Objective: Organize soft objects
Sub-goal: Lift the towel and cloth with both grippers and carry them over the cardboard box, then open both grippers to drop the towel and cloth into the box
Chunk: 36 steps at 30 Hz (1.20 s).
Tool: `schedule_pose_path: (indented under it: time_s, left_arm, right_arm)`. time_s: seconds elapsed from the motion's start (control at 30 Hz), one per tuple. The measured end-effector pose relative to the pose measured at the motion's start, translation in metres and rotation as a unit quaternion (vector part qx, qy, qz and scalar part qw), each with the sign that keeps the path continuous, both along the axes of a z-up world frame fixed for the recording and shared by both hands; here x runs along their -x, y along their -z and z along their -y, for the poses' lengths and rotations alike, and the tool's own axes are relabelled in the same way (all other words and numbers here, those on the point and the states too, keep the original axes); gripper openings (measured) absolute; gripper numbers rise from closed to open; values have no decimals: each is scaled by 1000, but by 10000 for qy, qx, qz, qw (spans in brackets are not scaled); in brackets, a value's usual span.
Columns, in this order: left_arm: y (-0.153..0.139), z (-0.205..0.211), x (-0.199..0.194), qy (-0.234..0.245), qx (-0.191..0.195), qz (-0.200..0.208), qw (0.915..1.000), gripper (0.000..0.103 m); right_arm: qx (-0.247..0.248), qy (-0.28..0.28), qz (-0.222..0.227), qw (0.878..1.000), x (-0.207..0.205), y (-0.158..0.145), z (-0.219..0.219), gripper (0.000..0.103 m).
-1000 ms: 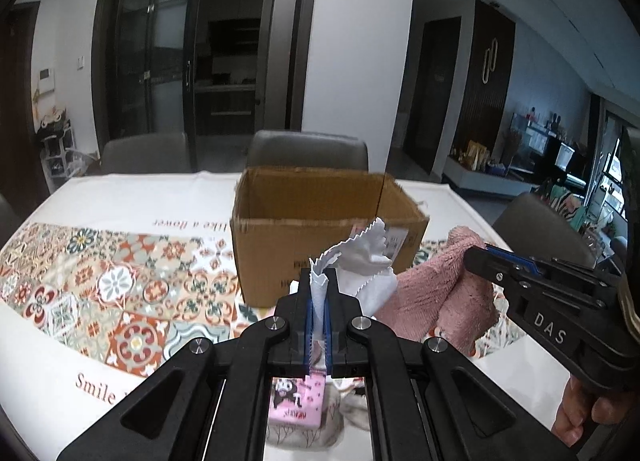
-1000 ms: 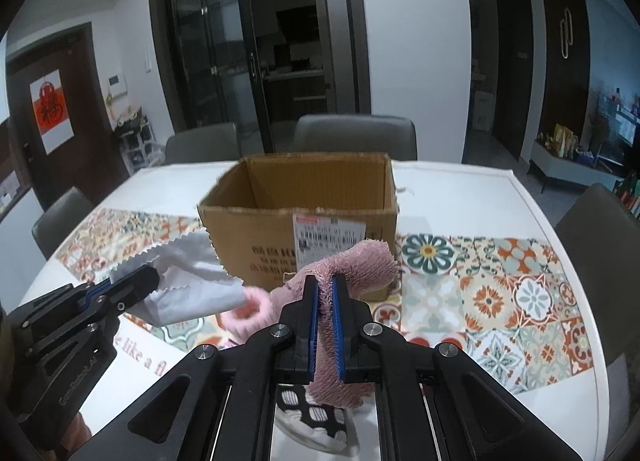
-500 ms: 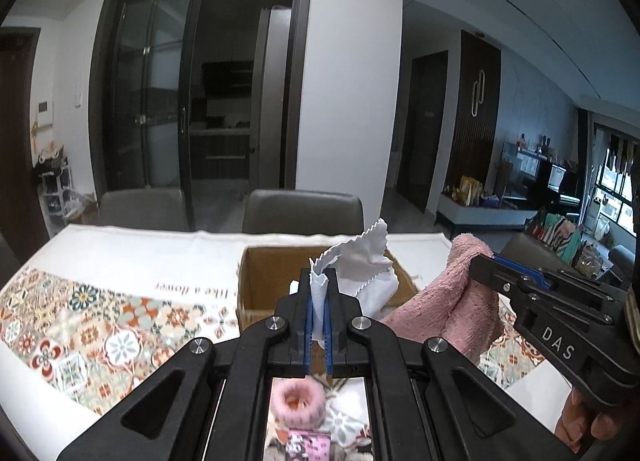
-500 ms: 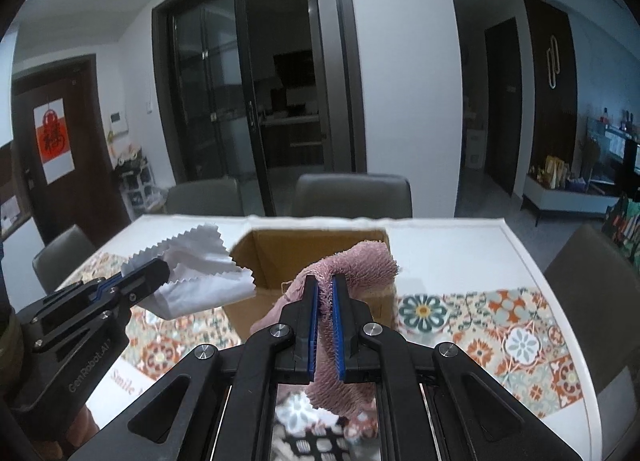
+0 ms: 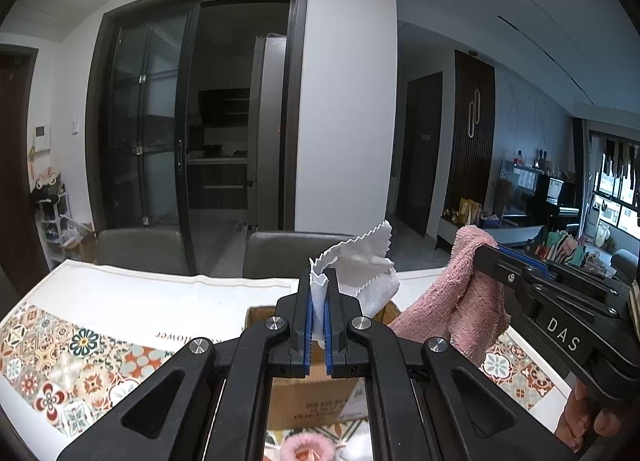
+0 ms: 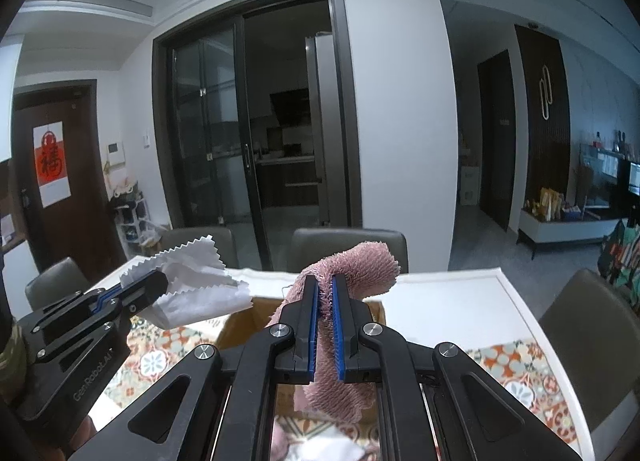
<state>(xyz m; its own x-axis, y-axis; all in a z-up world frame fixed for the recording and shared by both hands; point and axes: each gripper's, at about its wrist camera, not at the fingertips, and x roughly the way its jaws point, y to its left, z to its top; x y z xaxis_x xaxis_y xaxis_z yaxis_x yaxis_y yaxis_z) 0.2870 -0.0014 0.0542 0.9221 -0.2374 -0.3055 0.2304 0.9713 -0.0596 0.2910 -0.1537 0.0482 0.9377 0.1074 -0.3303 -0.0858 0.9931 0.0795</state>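
My left gripper (image 5: 319, 281) is shut on a white cloth with zigzag edges (image 5: 362, 267), held up above the open cardboard box (image 5: 316, 393). My right gripper (image 6: 325, 287) is shut on a pink fuzzy towel (image 6: 360, 263) that droops below its jaws. Each gripper shows in the other's view: the right gripper (image 5: 486, 255) with the pink towel (image 5: 452, 317) at the right, the left gripper (image 6: 158, 283) with the white cloth (image 6: 196, 289) at the left. The box (image 6: 236, 327) is mostly hidden behind the grippers. A pink fluffy ring (image 5: 306, 449) lies on the table in front of the box.
The table (image 5: 120, 301) has a white cloth with patterned tile bands. Grey chairs (image 5: 138, 251) stand along the far side, another chair (image 6: 588, 321) at the right. Dark glass sliding doors (image 6: 256, 121) are behind. A person's hand (image 5: 588, 417) holds the right gripper's handle.
Both grippers have risen and tilted up with their cloths. The box has sunk in view behind the jaws, and more wall and ceiling show.
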Motion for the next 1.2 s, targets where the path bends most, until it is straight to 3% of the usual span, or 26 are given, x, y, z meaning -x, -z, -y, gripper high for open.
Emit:
schedule_pose_path:
  time_s: [0.37,0.6,0.93,1.2]
  left_arm:
    - [6,0,-44,-107,-149,-47,9998,6]
    - [23,4,-73,-143,-293,-275,9991,6]
    - [60,17,-115,-55,-431,-895,9950,6]
    - [103,31,-136,144,-546,-1634,9849,7]
  right_arm:
    - [100,-111,113,9998,-40,-11,-5,8]
    - [182,-211,-54,9996,-69,3,-7,8]
    - [102,-313,-702,9970,-114,44,-6,8]
    - [61,-458,-1443,9885,-140,89,-2,8]
